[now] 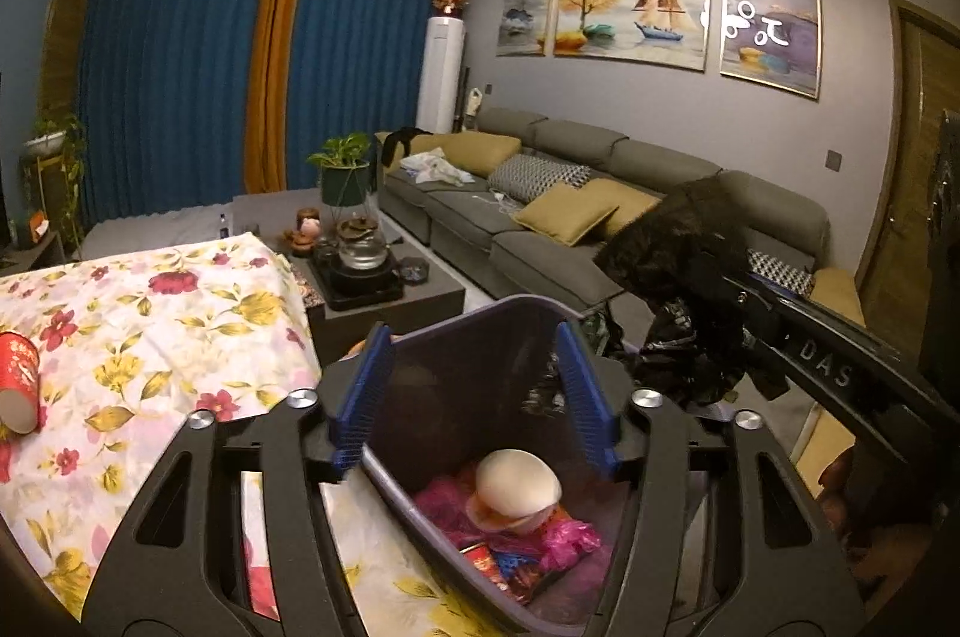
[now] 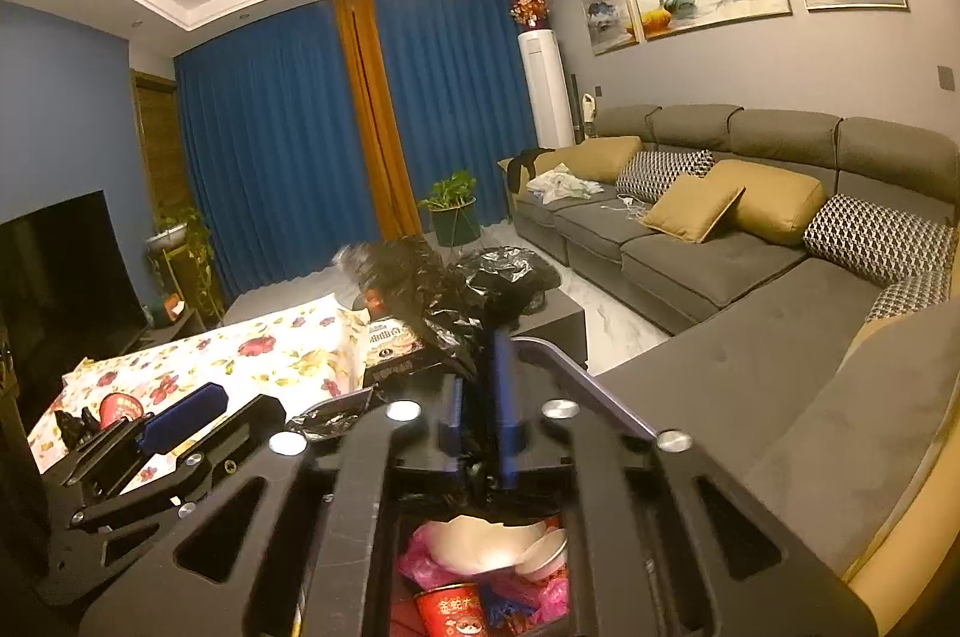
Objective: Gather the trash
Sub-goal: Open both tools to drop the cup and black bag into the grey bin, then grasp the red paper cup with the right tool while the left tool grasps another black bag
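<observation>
Floral tablecloth (image 1: 150, 337), purple bin (image 1: 480, 337) trash-filled

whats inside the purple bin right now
In the purple bin: a white bowl, pink plastic bags and a red cup. Whatever lies beneath them is covered.

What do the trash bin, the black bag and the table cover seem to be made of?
Trash bin: probably hard plastic, dark with a matte look; thin, smooth, rigid walls.
Black bag: thin plastic film, glossy; it crinkles and glints.
Table cover: probably woven cloth, matte floral print; soft folds, though coated fabric is possible.
</observation>
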Tool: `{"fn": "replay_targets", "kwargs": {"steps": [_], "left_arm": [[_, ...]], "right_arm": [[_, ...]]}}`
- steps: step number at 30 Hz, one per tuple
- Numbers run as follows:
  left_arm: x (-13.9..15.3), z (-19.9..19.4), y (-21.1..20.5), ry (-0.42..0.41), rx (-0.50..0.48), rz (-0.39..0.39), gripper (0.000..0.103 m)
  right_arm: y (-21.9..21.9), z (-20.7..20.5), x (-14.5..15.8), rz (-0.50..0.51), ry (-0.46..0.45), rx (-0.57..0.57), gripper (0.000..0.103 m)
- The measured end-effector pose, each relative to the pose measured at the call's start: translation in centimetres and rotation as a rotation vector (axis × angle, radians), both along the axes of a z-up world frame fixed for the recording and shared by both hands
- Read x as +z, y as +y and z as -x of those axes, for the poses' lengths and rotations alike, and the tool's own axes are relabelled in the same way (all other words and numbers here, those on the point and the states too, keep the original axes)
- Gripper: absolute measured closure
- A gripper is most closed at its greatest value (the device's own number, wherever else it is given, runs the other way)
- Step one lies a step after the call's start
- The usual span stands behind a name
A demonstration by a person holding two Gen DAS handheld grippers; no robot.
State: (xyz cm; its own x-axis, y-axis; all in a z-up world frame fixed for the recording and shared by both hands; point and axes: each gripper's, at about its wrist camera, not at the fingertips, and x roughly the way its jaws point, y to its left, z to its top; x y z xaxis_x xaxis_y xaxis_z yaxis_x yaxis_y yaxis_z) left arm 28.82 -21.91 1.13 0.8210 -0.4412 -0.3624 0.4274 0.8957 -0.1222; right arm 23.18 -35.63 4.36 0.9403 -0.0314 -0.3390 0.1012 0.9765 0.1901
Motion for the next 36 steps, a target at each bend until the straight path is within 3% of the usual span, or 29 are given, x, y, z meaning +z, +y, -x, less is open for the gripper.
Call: {"fn": "replay_targets", "kwargs": {"steps": [3, 7, 11, 15, 25, 36], "left_arm": [[0.1, 0.1, 1.1, 0.003, 0.031, 0.02, 0.029], [0.1, 0.5, 2.6, 0.001, 0.075, 0.023, 0.017], [0.0, 1.1, 4.8, 0.012, 0.126, 0.03, 0.01], [0.1, 1.9, 6.4, 0.009, 0.157, 0.017, 0.008], [0.7, 4.0, 11.3, -0.02, 0.262, -0.058, 0.007], [0.5, 5.1, 24.1, -0.011, 0.525, -0.085, 0.007]], "right_arm": [[0.1, 0.3, 0.1, 0.008, -0.011, -0.01, 0.057], [0.2, 0.4, 0.2, 0.004, -0.01, -0.008, 0.055], [0.8, 0.8, 0.5, 0.014, -0.018, -0.001, 0.043], [1.9, 1.2, 0.4, 0.017, -0.023, 0.01, 0.034], [6.2, 1.7, 1.0, 0.029, -0.035, 0.079, 0.022], [16.1, -0.5, 1.6, 0.042, -0.005, 0.259, 0.019]]}}
